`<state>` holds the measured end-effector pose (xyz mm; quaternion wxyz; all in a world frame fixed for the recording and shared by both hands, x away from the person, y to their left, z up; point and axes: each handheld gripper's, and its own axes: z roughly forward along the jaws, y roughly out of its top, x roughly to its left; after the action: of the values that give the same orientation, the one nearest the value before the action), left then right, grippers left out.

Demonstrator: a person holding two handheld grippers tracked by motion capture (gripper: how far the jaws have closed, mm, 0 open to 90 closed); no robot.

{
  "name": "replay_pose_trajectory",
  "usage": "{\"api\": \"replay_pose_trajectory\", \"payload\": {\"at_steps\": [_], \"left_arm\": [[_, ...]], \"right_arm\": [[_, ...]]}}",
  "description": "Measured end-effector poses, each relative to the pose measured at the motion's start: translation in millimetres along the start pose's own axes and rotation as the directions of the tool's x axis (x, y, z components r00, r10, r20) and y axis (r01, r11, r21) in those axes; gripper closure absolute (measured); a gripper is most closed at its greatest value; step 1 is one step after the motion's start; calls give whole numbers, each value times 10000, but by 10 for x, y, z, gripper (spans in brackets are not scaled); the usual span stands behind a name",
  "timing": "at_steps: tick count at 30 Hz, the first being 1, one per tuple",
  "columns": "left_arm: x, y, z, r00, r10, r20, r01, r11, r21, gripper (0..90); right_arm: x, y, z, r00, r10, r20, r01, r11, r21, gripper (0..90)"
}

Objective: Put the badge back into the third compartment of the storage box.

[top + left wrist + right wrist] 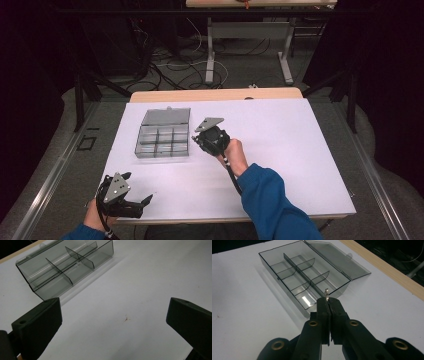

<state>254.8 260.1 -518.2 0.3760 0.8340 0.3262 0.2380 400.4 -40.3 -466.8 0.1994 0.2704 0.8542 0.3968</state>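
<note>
A smoky clear plastic compartment box (163, 132) lies open on the white table (280, 145), its lid folded back on the far side and its several compartments empty. My right gripper (196, 140) hovers just right of the box. In the right gripper view its jaws (329, 300) are shut on a small shiny metal piece (326, 293) that sticks out of the tips, close to the box's (304, 272) near corner. My left gripper (137, 189) rests at the table's front left, open with nothing between its jaws (113, 312), and points toward the box (65, 267).
A small brown speck (126, 318) marks the table ahead of the left gripper. Beyond the table's far wooden edge (215, 94), cables (175, 65) lie on the floor around the legs of another table (210, 50). Dark curtains stand at both sides.
</note>
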Motion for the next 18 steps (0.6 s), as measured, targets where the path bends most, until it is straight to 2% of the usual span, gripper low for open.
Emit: {"api": "replay_pose_trajectory", "payload": {"at_steps": [1, 13, 16, 18], "left_arm": [[0, 0, -1, 10000, -2, 3, 2, 10000, 1, 3], [-3, -2, 1, 10000, -31, -8, 31, 10000, -5, 3], [-3, -2, 4, 10000, -26, 1, 26, 10000, -10, 3], [-2, -2, 4, 10000, -28, 2, 28, 10000, -8, 3]], "right_arm": [[-4, 15, -1, 10000, 12, 22, -12, 9999, 123, 880], [-24, 137, 94, 9995, 11, 317, -14, 10000, 96, 880], [-42, 162, 128, 9991, -135, 398, 133, 9999, 54, 880], [-44, 175, 139, 9992, -27, 402, 18, 9998, 201, 880]]}}
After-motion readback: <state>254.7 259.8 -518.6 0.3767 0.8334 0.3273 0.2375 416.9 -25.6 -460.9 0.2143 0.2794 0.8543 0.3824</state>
